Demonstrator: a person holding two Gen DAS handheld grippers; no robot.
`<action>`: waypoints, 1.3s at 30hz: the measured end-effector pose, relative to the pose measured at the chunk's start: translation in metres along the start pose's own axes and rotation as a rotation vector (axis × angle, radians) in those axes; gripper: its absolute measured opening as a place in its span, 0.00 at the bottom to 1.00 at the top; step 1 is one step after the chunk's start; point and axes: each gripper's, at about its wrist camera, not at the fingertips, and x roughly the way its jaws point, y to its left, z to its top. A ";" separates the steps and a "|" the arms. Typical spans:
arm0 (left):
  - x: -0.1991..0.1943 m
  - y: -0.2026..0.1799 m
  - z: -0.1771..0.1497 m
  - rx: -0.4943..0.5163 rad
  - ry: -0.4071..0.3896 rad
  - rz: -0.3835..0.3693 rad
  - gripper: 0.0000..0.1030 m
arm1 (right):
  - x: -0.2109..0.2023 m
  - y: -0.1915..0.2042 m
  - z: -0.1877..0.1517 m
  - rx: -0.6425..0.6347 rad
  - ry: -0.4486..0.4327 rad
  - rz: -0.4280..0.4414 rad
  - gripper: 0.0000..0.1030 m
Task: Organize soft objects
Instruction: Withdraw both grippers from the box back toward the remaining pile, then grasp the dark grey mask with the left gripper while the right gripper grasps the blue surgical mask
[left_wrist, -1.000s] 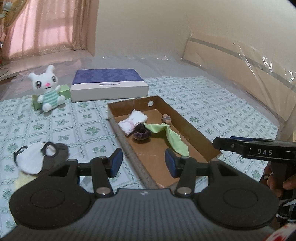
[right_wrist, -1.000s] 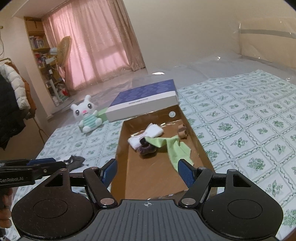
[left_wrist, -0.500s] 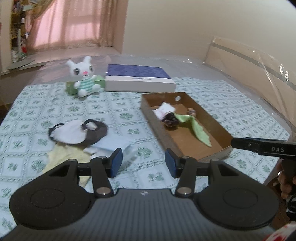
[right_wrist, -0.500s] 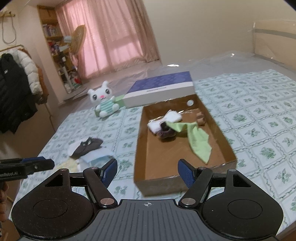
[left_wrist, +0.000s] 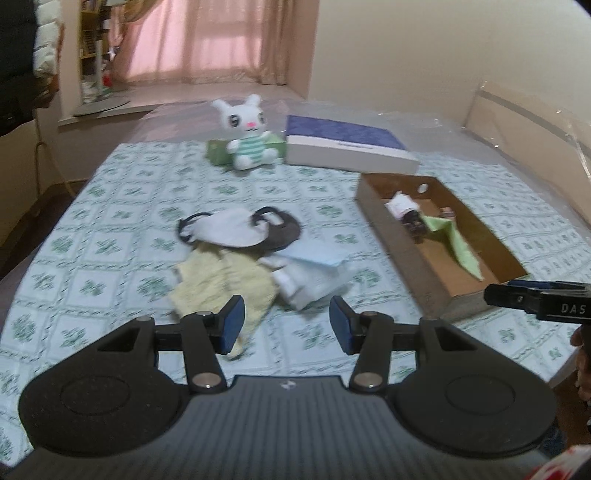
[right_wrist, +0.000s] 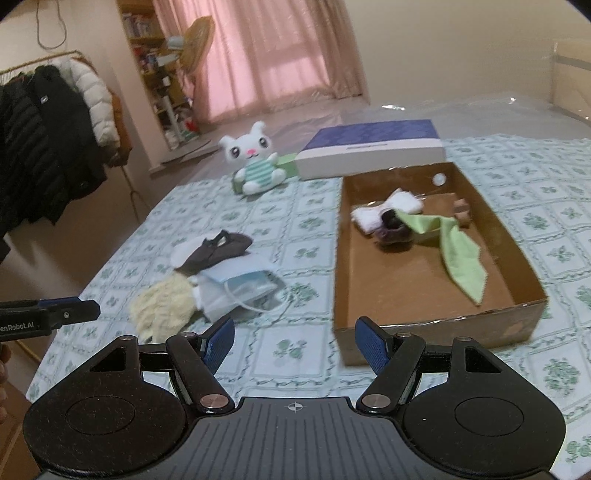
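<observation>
Left gripper (left_wrist: 286, 324) and right gripper (right_wrist: 294, 342): jaws apart, empty | Risk: overlapping cloth pile (left_wrist: 258, 258) could lift together, snagging mask loops.

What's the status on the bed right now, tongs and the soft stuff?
Left tongs and right tongs open, empty. Loose pile outside cardboard box; green cloth already inside. Nothing blocking.
</observation>
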 end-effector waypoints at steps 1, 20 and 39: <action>-0.001 0.004 -0.003 -0.003 0.002 0.012 0.46 | 0.003 0.002 -0.001 -0.006 0.004 0.004 0.70; 0.021 0.043 -0.017 -0.034 0.041 0.103 0.46 | 0.054 0.038 -0.004 -0.166 -0.005 0.031 0.70; 0.111 0.031 0.014 0.143 0.033 0.085 0.45 | 0.143 0.066 0.013 -0.396 -0.034 0.025 0.69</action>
